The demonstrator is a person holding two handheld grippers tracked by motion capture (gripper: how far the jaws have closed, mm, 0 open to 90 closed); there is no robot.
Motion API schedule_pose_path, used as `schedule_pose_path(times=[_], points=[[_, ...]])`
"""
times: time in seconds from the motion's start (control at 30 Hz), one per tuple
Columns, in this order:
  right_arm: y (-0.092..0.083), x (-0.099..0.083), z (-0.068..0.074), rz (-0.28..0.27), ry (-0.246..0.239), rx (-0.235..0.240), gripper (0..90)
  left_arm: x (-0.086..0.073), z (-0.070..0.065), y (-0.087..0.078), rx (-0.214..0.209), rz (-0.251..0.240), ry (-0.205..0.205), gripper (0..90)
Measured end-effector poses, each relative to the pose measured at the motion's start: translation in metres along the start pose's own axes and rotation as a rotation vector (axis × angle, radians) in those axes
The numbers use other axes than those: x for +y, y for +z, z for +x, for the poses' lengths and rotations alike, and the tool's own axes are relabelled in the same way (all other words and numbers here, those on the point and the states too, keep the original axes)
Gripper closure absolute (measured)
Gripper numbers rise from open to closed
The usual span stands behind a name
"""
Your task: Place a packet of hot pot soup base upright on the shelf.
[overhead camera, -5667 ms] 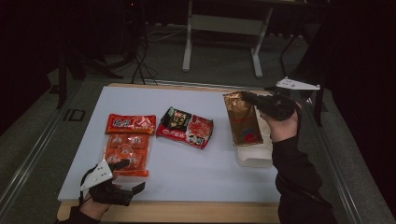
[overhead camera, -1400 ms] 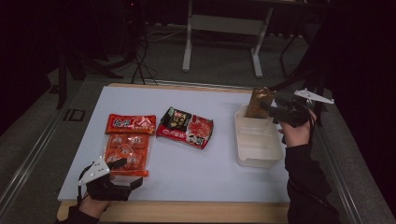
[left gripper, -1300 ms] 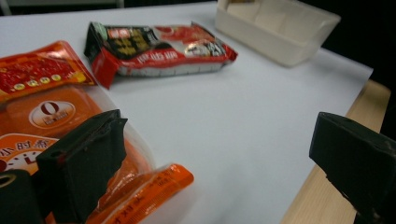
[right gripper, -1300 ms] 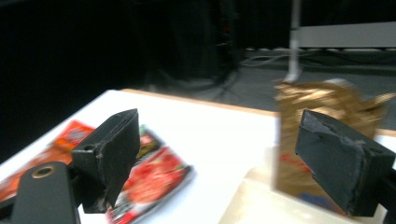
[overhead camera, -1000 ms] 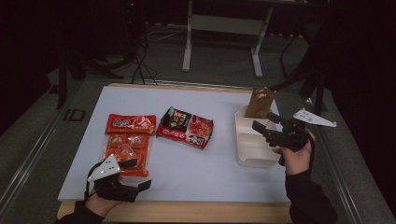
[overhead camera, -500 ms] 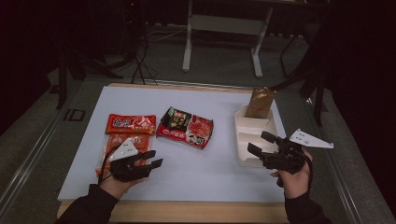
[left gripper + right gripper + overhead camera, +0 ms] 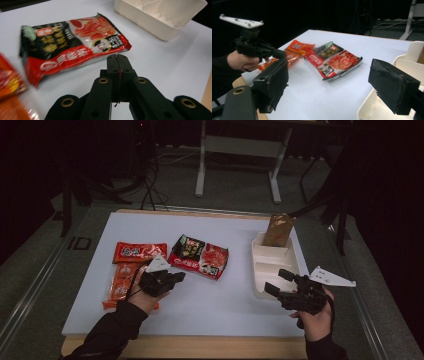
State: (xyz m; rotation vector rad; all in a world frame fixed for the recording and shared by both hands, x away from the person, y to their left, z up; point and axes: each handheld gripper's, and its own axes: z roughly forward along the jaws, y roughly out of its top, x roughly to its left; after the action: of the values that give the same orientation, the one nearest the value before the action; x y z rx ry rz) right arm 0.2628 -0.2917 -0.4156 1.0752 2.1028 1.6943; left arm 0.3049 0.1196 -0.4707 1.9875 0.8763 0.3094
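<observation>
A red-and-black noodle packet [image 7: 199,256] [image 7: 72,47] [image 7: 334,61] lies flat mid-table. My left gripper [image 7: 175,276] [image 7: 117,60] hovers just short of its near edge. The jaws have just been closing and now meet with nothing between them. It also appears in the right gripper view [image 7: 277,53]. My right gripper [image 7: 275,282] [image 7: 329,85] is open and empty at the near corner of a white compartment tray [image 7: 272,270] [image 7: 384,100]. A brown bag [image 7: 278,229] stands upright in the tray's far compartment.
Two orange packets [image 7: 139,251] [image 7: 119,282] lie at the left, under and beside my left hand. The white tray [image 7: 160,15] sits near the table's right edge. A wooden strip [image 7: 200,345] runs along the table's front edge. Desk legs and cables stand beyond the far edge.
My left gripper moved from the front left edge over the orange packets toward the noodle packet and shut. My right gripper drew back from the standing brown bag to the tray's near corner.
</observation>
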Motion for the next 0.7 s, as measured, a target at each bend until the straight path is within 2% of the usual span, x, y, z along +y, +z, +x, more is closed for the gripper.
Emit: schedule_pose_path(times=[0.1, 0.27, 0.3, 0.37, 0.4, 0.43, 0.47, 0.57, 0.63, 0.7], points=[[-0.002, -0.001, 0.001, -0.001, -0.002, -0.007, 16.2, 0.01, -0.008, 0.013, -0.012, 0.016, 0.041, 90.0], [-0.002, -0.004, -0.002, -0.003, 0.01, -0.001, 16.2, 0.023, -0.015, 0.036, -0.045, 0.053, 0.077, 90.0], [-0.002, -0.004, -0.002, -0.002, 0.011, 0.002, 16.2, 0.026, -0.017, 0.04, -0.042, 0.066, 0.098, 90.0], [-0.001, -0.005, -0.003, 0.003, 0.019, 0.004, 16.2, 0.031, -0.019, 0.047, -0.047, 0.077, 0.107, 90.0], [0.0, -0.006, -0.004, 0.005, 0.016, 0.003, 16.2, 0.031, -0.019, 0.047, -0.047, 0.077, 0.107, 90.0], [0.001, -0.006, -0.004, 0.007, 0.02, 0.007, 16.2, 0.035, -0.021, 0.055, -0.046, 0.077, 0.095, 90.0], [0.001, -0.007, -0.004, 0.007, 0.022, 0.008, 16.2, 0.037, -0.022, 0.059, -0.051, 0.08, 0.106, 90.0], [0.004, -0.008, -0.004, 0.013, 0.025, 0.019, 16.3, 0.046, -0.019, 0.07, -0.035, 0.097, 0.102, 90.0], [0.005, -0.008, -0.003, 0.018, 0.024, 0.03, 16.3, 0.053, -0.013, 0.076, -0.039, 0.083, 0.072, 90.0], [0.006, -0.008, 0.0, 0.02, 0.01, 0.029, 16.2, 0.059, -0.009, 0.084, -0.023, 0.083, 0.062, 90.0]])
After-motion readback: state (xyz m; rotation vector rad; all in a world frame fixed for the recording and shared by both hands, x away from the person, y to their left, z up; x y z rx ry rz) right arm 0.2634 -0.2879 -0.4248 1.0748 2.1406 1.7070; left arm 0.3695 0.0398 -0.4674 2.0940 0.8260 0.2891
